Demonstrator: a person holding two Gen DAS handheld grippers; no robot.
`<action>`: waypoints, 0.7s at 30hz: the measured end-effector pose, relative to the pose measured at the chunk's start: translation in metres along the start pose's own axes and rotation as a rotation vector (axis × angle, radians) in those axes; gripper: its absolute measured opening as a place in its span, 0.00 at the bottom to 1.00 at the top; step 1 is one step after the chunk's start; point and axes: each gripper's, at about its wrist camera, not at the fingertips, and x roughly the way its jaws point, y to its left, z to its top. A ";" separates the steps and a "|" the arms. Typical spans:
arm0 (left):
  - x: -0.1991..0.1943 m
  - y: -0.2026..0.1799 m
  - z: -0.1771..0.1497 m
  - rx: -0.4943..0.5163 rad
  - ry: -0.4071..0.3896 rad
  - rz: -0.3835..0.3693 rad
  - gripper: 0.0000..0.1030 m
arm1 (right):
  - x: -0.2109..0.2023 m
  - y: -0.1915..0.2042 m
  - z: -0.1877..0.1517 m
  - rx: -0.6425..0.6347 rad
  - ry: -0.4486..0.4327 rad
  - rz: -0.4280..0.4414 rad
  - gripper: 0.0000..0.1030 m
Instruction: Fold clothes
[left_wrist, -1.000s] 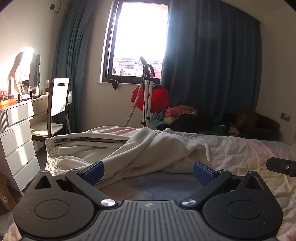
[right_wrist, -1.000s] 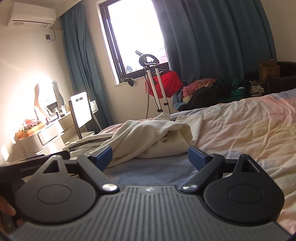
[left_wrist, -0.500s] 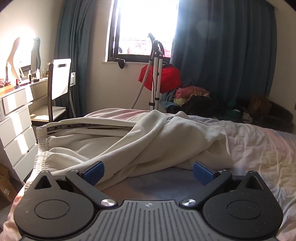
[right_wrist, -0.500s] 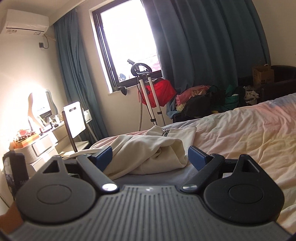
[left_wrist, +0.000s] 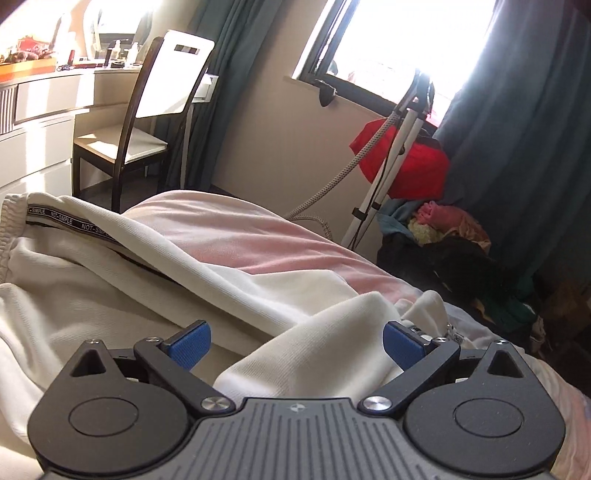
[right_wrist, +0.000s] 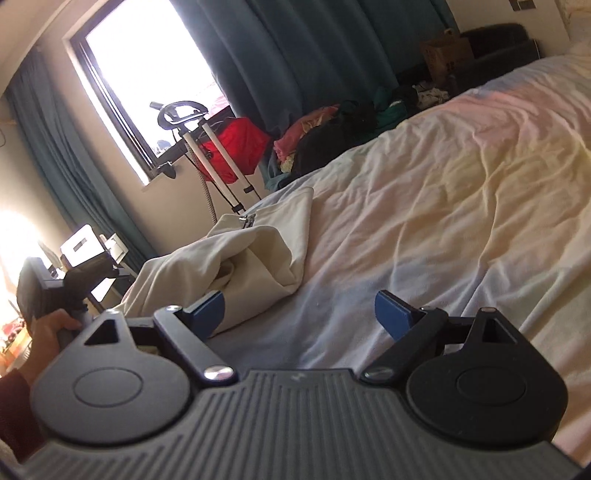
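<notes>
A cream-white garment (left_wrist: 122, 295) lies rumpled on the bed, its printed black waistband at the left. In the left wrist view my left gripper (left_wrist: 295, 345) hovers low over a raised fold of it, blue pads wide apart, open, the cloth lying between and below them untouched. The right wrist view shows the same garment (right_wrist: 236, 258) heaped at the bed's left side. My right gripper (right_wrist: 299, 314) stands open just above the sheet, its left pad beside the garment's near edge. The left gripper's body and the hand holding it (right_wrist: 48, 325) show at that view's left.
The bed sheet (right_wrist: 461, 206), pale pink and wrinkled, stretches right. Beyond the bed stand a garment steamer (left_wrist: 388, 166) with a red cloth, a pile of clothes (left_wrist: 450, 236) on the floor, dark curtains and a window. A chair (left_wrist: 155, 110) and dresser (left_wrist: 40, 110) stand at the left.
Both grippers moved forward and down toward the garment and rolled, tilting the views. The left now sits right over the cloth; the right is at its near edge. Jaws stayed open.
</notes>
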 end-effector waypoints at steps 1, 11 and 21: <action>0.012 -0.001 0.005 -0.035 0.013 0.008 0.95 | 0.007 -0.005 -0.001 0.023 0.010 0.013 0.87; 0.060 -0.060 0.011 0.157 0.087 0.098 0.68 | 0.030 -0.025 -0.003 0.138 0.037 0.056 0.88; -0.052 -0.104 -0.014 0.505 -0.008 0.002 0.12 | 0.010 -0.025 -0.003 0.110 0.013 0.051 0.88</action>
